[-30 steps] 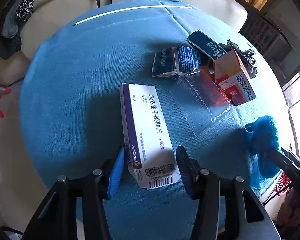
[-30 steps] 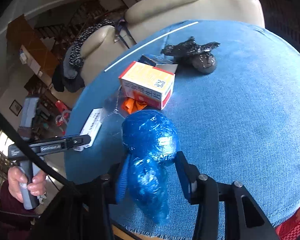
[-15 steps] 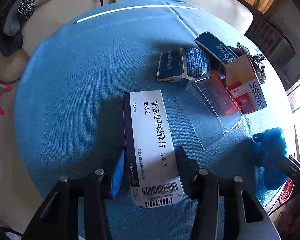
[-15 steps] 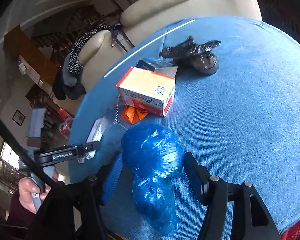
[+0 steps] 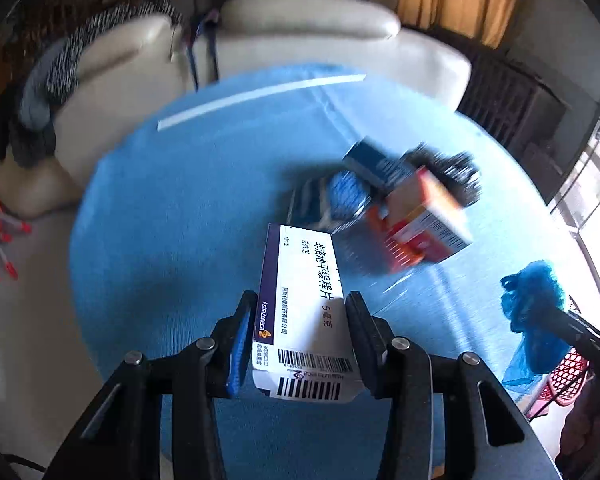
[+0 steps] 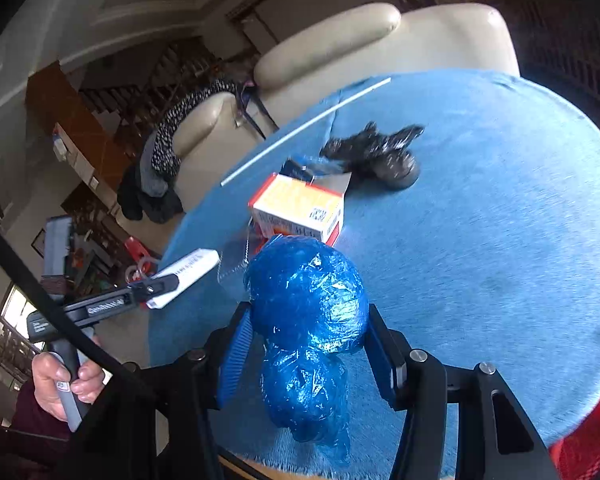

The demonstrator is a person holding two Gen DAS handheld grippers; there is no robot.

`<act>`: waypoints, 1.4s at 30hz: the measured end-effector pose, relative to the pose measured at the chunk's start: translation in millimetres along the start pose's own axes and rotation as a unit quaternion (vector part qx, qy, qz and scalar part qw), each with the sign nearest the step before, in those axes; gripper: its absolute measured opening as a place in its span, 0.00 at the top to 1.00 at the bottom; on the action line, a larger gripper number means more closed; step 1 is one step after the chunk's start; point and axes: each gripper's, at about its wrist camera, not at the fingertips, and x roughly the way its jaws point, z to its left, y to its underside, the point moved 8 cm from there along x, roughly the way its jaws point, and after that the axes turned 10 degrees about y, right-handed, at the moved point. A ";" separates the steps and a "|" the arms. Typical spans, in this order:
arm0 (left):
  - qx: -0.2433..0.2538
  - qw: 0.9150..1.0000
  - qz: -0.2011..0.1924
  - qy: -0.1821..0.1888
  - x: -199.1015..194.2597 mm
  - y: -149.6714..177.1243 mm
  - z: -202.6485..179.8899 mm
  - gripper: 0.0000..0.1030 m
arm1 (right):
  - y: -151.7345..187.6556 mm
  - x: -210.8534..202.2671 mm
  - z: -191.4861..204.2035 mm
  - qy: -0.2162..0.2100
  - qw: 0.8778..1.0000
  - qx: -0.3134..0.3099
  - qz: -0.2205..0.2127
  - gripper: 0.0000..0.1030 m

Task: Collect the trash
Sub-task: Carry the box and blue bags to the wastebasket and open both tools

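Trash is what both of my hands are busy with: a pill box on the left, a blue bag on the right. My left hand-held gripper (image 5: 300, 340) has the white pill box (image 5: 304, 312) between its jaws near the barcode end, and the jaws are closing on its long sides; the pads look pressed against it, so I count it as grasped. I take it across the narrow width because that is the only span the jaws can cover, and gripping the near end lets the rest stick out forward, clear of the blue cloth on the surface (image 5: 180, 220).

My right hand-held gripper (image 6: 304, 344) straddles the crumpled blue plastic bag (image 6: 308, 300), jaws closing around its bulging upper lump. The pads touch the film on both sides, though so soft a thing gives little to squeeze; I judge the hold light, and the lower tail hangs over the near edge of the surface.

Farther out, the remaining trash sits in a loose cluster: an orange and white carton (image 6: 300, 208), a dark blue box (image 5: 376, 160) behind it, and a black crumpled bag (image 6: 376, 148) beyond, all still to be gathered. A cream sofa (image 5: 300, 32) stands behind.
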 end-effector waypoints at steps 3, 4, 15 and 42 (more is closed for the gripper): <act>0.031 0.999 -0.024 0.019 -16.1 -12.7 -28.7 0.55 | -4.3 -19.7 -9.4 0.006 1.000 0.007 -0.023 0.44; 0.042 0.998 -0.027 0.025 -18.3 -14.9 -40.3 0.55 | -6.1 -26.5 -13.1 0.008 0.999 0.009 -0.030 0.44; 0.180 0.977 -0.005 0.114 -9.4 -7.2 -188.4 0.55 | -5.5 -126.0 -94.3 0.081 0.989 0.063 -0.108 0.44; 0.315 0.911 0.089 0.251 52.1 51.4 -377.9 0.42 | 46.1 -247.7 -269.8 0.192 0.929 0.272 -0.158 0.32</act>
